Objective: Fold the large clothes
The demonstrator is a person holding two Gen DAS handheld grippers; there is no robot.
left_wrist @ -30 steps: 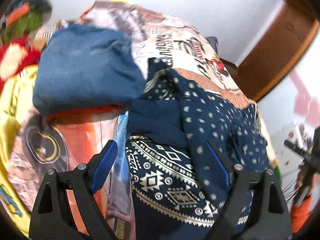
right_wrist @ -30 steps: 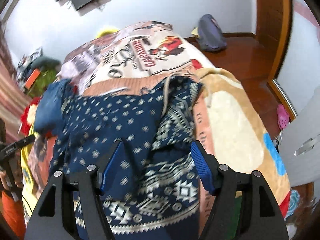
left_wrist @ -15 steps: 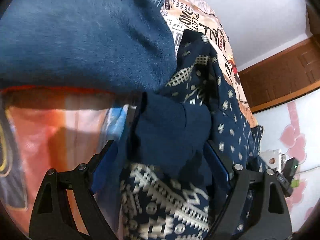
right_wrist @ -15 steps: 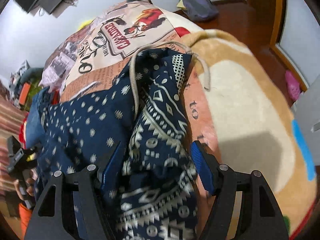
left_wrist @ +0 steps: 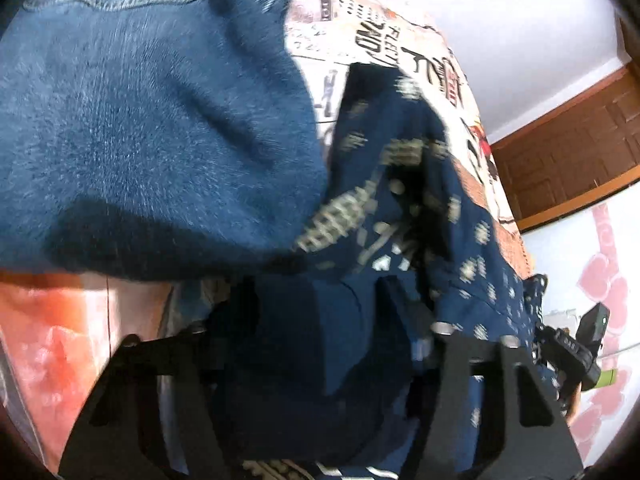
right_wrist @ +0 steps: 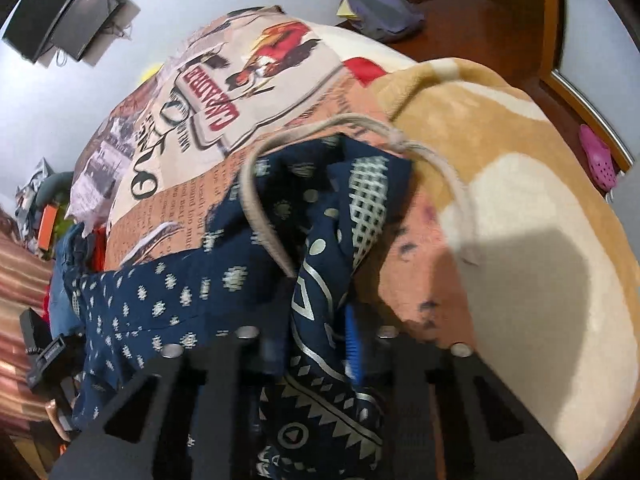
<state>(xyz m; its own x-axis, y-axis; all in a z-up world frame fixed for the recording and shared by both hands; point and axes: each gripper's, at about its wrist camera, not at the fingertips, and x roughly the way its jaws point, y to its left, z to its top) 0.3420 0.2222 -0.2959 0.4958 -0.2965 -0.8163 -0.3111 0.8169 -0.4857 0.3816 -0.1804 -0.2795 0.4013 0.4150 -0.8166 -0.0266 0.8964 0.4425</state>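
One navy patterned garment (right_wrist: 192,300) lies bunched on the bed, long axis running side to side between the two grippers, its beige drawstring (right_wrist: 260,208) looping toward the far end of the bed. Left gripper (left_wrist: 316,320) is clamped on a plain navy fold of it; right gripper (right_wrist: 316,340) pinches the printed edge, jaws nearly together. Folded jeans (left_wrist: 152,120) touch the garment on its left. Printed bedspread (right_wrist: 256,80) underneath, tan blanket (right_wrist: 520,200) just beside on the right.

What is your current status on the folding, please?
Both hand-held grippers, left and right, shut on navy patterned garment. Folded jeans crowding left side.
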